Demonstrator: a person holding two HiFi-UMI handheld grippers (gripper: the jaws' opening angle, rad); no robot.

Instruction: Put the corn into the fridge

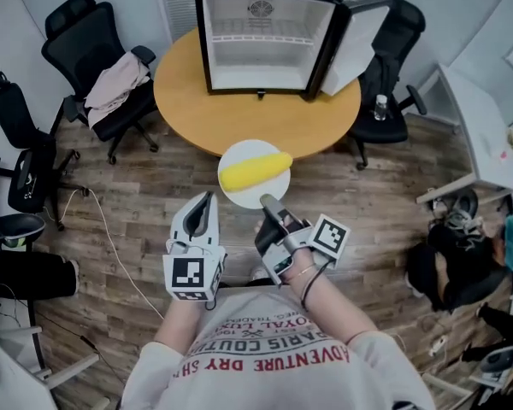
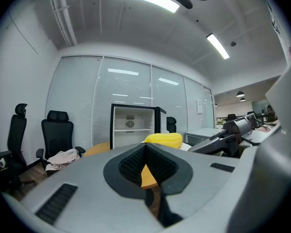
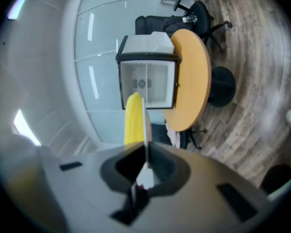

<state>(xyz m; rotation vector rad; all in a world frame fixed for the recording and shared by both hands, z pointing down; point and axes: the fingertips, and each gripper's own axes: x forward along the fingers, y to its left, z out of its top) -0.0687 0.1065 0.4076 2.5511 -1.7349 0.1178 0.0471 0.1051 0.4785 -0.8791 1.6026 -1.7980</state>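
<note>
Right gripper (image 1: pixel 269 202): clamped on plate (image 1: pixel 255 147) rim, short of fridge (image 1: pixel 265 58).
Left gripper (image 1: pixel 207 200): closed, empty.
Risk: tilt could roll corn (image 1: pixel 255 171) off plate.

The mini fridge (image 1: pixel 265 32) stands on the counter (image 1: pixel 179 101) at upper centre, with its door (image 1: pixel 355 45) swung right. Below the counter, at centre frame, the corn (image 1: pixel 255 170) lies on the plate (image 1: pixel 250 147). The right tool (image 1: pixel 269 204) clamps the plate's lower rim, and the left tool (image 1: pixel 207 198) is just left of it.
</note>
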